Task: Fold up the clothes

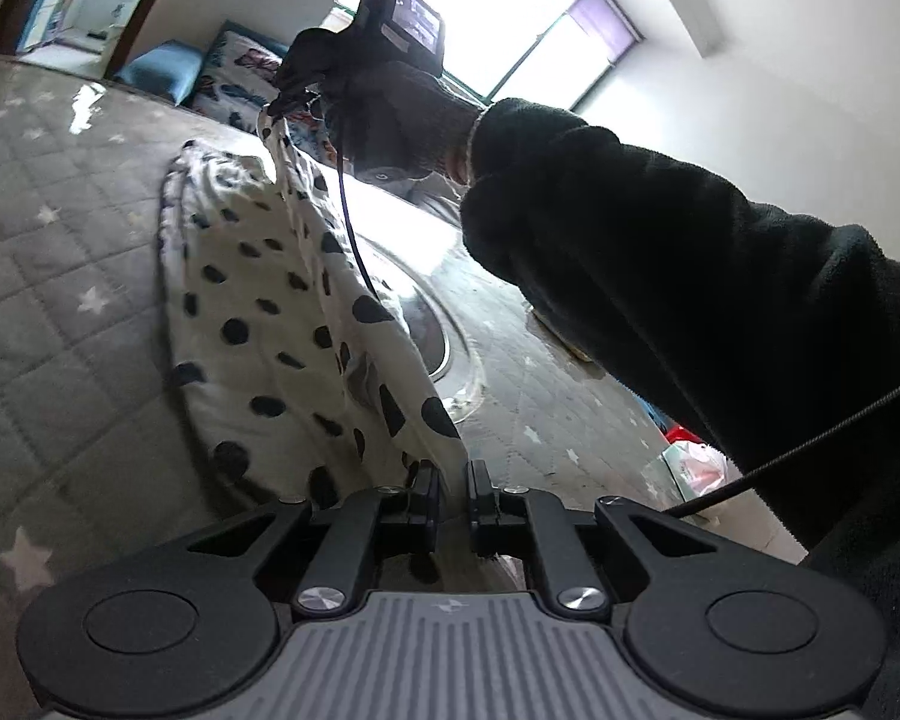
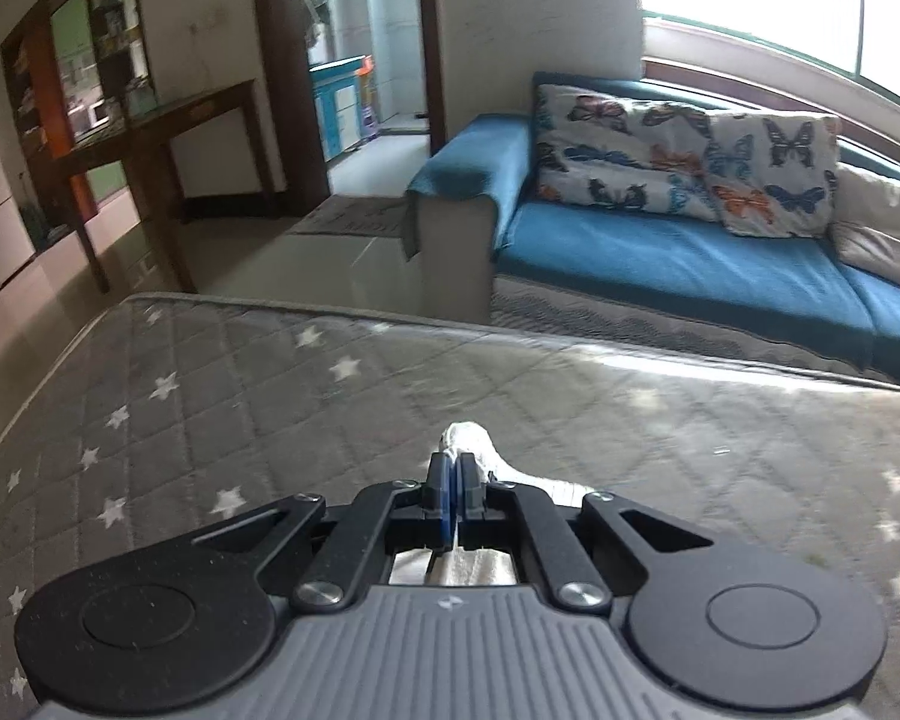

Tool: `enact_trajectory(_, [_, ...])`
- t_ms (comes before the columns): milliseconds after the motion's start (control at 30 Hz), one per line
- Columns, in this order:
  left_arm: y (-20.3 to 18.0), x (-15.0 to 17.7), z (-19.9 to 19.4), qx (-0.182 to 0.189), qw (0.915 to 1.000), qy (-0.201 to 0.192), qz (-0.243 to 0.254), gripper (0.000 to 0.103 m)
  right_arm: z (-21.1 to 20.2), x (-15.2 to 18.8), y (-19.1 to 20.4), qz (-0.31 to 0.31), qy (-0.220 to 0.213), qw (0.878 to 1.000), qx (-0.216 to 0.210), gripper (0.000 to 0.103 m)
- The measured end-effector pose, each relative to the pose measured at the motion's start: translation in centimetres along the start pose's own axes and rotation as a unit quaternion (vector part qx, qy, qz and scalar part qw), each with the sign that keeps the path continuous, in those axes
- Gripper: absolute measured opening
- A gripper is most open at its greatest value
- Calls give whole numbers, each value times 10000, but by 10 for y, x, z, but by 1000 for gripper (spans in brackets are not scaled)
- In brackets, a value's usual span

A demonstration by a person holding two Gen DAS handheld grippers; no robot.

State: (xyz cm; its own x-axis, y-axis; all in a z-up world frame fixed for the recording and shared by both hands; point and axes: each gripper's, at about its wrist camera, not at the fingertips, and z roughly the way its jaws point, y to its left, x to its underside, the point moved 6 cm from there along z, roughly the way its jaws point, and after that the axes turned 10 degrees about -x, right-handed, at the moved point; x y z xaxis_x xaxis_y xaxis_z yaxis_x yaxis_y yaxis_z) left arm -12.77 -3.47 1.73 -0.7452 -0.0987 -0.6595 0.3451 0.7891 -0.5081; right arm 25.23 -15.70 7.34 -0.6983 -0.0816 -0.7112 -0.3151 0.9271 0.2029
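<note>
A white garment with black dots (image 1: pixel 282 324) hangs stretched above the grey star-quilted mattress (image 1: pixel 60 252). My left gripper (image 1: pixel 450 474) is shut on its near corner. The right gripper (image 1: pixel 297 87), held by a black-gloved hand, is shut on the far corner and lifts it. In the right wrist view the right gripper (image 2: pixel 453 468) is shut on a bunched bit of white cloth (image 2: pixel 471 441) above the mattress (image 2: pixel 270 396). The garment's lower part still rests on the mattress.
A blue sofa (image 2: pixel 660 252) with butterfly cushions (image 2: pixel 624 144) stands behind the mattress. A dark wooden table (image 2: pixel 168 138) and doorway are at the left. A black-sleeved arm (image 1: pixel 690 276) and cable (image 1: pixel 810 444) cross the left wrist view. Plastic bags (image 1: pixel 690 462) lie beside the mattress.
</note>
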Motion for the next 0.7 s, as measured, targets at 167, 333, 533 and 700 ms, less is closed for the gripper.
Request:
enact_trajectory(167, [10, 5, -4, -51, 9999, 28, -143, 10, 25, 15, 33, -167, 150, 9996, -197, 2])
enact_trajectory(333, [17, 11, -7, -112, 9995, 70, -280, 10, 37, 25, 47, -178, 260, 9986, -436, 2])
enact_trajectory(533, [20, 14, -7, -137, 9991, 143, -364, 10, 40, 29, 55, -175, 355, 9958, -829, 7])
enact_trajectory(700, [20, 15, -6, -175, 9991, 158, -352, 11, 22, 17, 44, -262, 265, 9950, -926, 7])
